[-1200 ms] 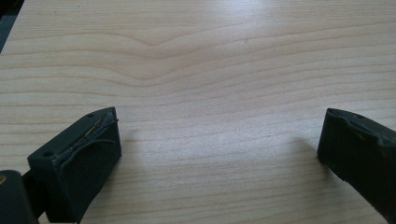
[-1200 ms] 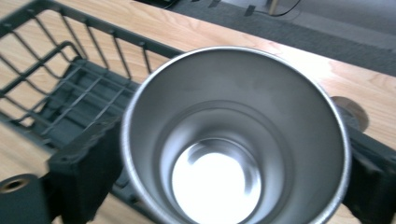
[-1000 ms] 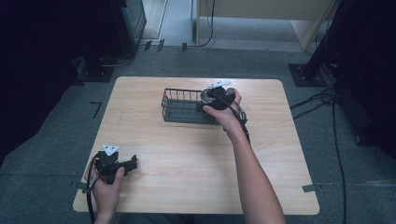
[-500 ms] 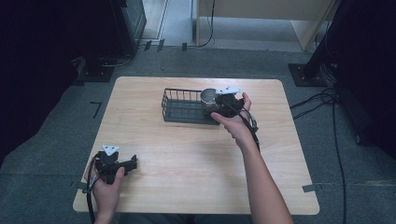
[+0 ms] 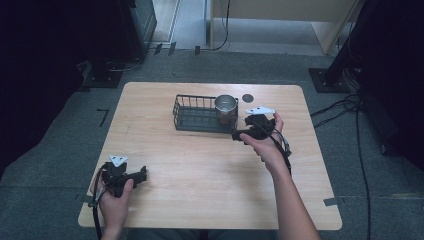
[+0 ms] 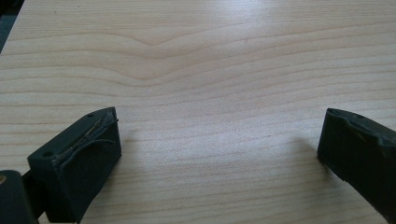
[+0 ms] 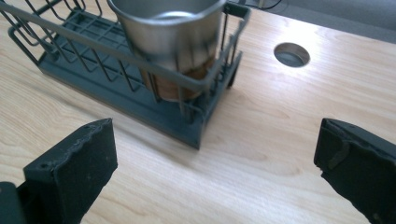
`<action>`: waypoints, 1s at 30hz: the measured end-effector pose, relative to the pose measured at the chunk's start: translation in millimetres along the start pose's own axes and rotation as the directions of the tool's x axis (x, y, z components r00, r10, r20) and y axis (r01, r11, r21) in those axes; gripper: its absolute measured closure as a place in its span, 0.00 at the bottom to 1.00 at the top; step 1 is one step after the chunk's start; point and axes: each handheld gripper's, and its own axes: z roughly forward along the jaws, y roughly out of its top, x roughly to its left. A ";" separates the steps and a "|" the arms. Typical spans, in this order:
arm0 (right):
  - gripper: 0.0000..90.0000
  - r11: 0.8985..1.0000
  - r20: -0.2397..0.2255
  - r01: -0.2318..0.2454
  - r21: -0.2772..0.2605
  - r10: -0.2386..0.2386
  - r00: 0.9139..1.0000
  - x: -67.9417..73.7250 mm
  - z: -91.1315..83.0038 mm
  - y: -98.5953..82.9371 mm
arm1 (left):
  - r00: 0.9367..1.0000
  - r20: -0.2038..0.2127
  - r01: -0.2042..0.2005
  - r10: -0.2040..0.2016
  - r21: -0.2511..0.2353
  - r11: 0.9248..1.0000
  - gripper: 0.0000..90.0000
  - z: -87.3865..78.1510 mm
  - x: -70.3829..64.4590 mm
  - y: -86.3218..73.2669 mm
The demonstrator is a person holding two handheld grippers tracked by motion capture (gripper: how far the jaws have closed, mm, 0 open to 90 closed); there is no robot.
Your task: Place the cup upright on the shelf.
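Note:
A steel cup [image 5: 226,104] [image 7: 173,32] stands upright in the right end of a dark wire basket [image 5: 192,117] [image 7: 88,70] at the back of the wooden table [image 5: 210,170]. My right gripper [image 5: 239,135] [image 7: 215,158] hovers just right of and in front of the basket, open, with bare table between its jaws. Near the table's front left corner my left gripper [image 5: 141,174] [image 6: 219,144] rests low over the wood, open and holding nothing.
A round cable hole [image 5: 247,97] [image 7: 292,54] lies in the tabletop behind the right gripper. The left part of the basket holds nothing. Bare wood spreads across the middle and front of the table. Cables [image 5: 345,107] trail over the floor at the right.
My right gripper has let go of the steel cup in the basket and drawn back toward the person, to the right. The left gripper has stayed put.

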 end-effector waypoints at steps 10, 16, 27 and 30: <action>0.00 1.000 0.030 -0.026 0.004 0.025 0.999 -16.9 -17.1 -27.0 | 1.000 0.000 0.000 0.000 -0.001 1.000 0.00 0.1 0.0 0.0; 0.00 0.998 0.042 -0.058 0.006 0.058 0.997 -27.6 -23.9 -46.2 | 1.000 0.000 0.000 0.000 -0.001 1.000 0.00 0.1 0.0 -0.1; 0.00 0.995 0.083 -0.096 0.017 0.094 0.992 -44.9 -32.7 -77.0 | 1.000 0.000 0.000 0.000 -0.001 1.000 0.00 0.1 0.0 -0.1; 0.00 0.995 0.100 -0.099 0.023 0.096 0.990 -49.7 -35.5 -84.5 | 1.000 0.000 0.000 0.000 -0.001 1.000 0.00 0.1 0.0 0.0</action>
